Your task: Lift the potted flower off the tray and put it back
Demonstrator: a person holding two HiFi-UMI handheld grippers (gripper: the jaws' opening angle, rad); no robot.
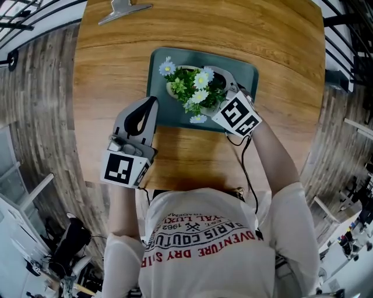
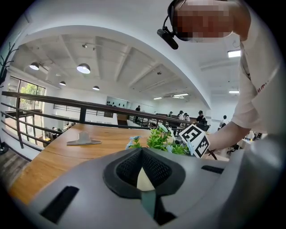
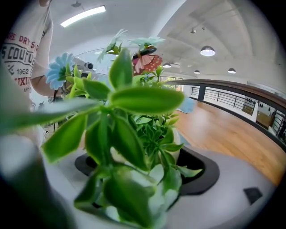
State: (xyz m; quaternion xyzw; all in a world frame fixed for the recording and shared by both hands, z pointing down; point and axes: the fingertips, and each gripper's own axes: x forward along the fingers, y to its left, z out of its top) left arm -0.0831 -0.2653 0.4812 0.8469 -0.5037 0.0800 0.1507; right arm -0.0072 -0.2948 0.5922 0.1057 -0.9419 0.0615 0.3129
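The potted flower (image 1: pixel 192 87), green leaves with white and pale blue daisies in a cream pot, is over the middle of the teal tray (image 1: pixel 247 73). My right gripper (image 1: pixel 211 87) reaches in from the right and is shut on the pot. In the right gripper view the leaves (image 3: pixel 129 129) fill the picture and the cream pot (image 3: pixel 177 142) shows between the jaws. Whether the pot rests on the tray or hangs just above it is not visible. My left gripper (image 1: pixel 152 103) lies at the tray's front left edge, shut and holding nothing. It views the flower (image 2: pixel 160 139) from behind its own body.
A metal clip (image 1: pixel 123 10) lies at the table's far edge, also seen from the left gripper as the clip (image 2: pixel 83 141). The wooden table (image 1: pixel 105 70) ends near both sides, with black railings beyond. The person's torso is close against the near edge.
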